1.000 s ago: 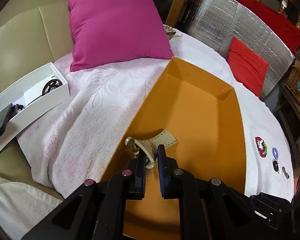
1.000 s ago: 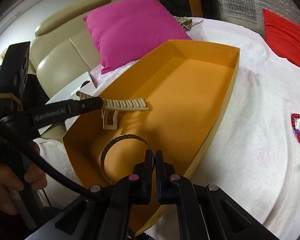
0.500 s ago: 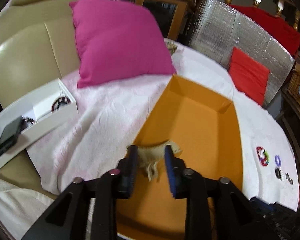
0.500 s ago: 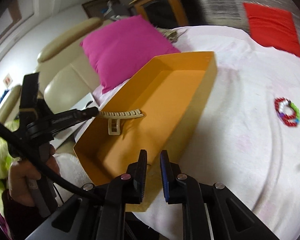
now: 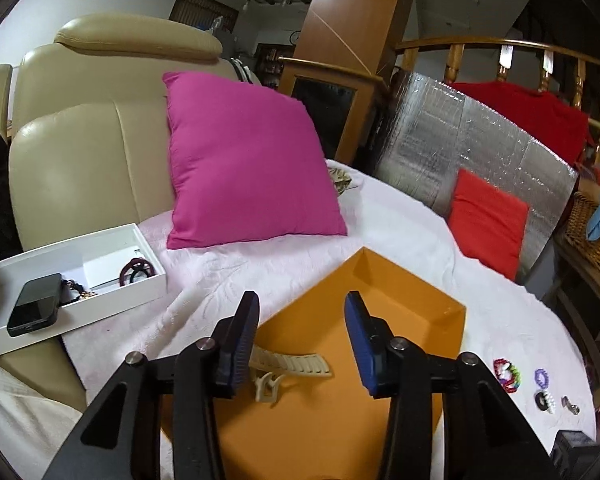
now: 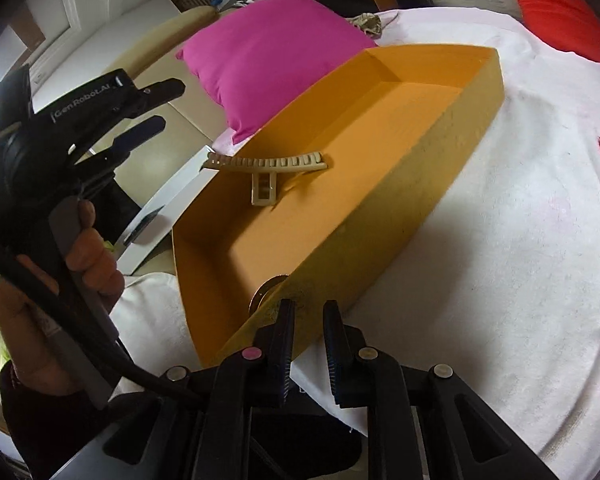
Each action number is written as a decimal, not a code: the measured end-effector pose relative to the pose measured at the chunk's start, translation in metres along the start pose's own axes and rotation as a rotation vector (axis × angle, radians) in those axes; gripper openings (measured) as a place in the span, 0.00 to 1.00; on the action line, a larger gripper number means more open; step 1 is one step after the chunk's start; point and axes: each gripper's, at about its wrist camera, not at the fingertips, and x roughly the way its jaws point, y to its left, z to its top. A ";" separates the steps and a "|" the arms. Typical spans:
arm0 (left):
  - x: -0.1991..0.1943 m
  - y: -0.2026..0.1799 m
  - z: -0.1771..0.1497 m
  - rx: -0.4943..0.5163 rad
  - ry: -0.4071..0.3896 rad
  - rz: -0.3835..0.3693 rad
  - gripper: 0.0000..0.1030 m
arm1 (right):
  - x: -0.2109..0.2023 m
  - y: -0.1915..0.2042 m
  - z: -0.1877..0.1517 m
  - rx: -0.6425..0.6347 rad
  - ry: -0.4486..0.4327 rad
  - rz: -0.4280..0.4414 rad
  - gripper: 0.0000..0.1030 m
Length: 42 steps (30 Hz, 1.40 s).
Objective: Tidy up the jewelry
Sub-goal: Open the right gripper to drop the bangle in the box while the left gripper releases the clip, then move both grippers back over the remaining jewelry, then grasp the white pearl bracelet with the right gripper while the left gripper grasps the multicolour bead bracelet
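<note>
Left gripper (image 5: pixel 302 336) jaws opening, holding nothing; ridged beige plastic hair claw (image 5: pixel 288 366) lying in smooth orange box (image 5: pixel 412 320). Right gripper (image 6: pixel 309 334) slightly parted, empty.

We find one legible marking. In the right wrist view, white lettering reading "GenRobot.AI" runs along the black body of the left gripper (image 6: pixel 156 114), just behind its fingers. We read no other text, label, number or sign in either view; the phone (image 5: pixel 34 309) in the left wrist view shows a dark screen with nothing legible on it.
</note>
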 end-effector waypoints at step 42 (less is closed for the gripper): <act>0.144 -0.325 -0.147 0.585 0.640 -0.484 0.30 | -0.200 -0.323 0.022 0.254 -0.085 -0.249 0.39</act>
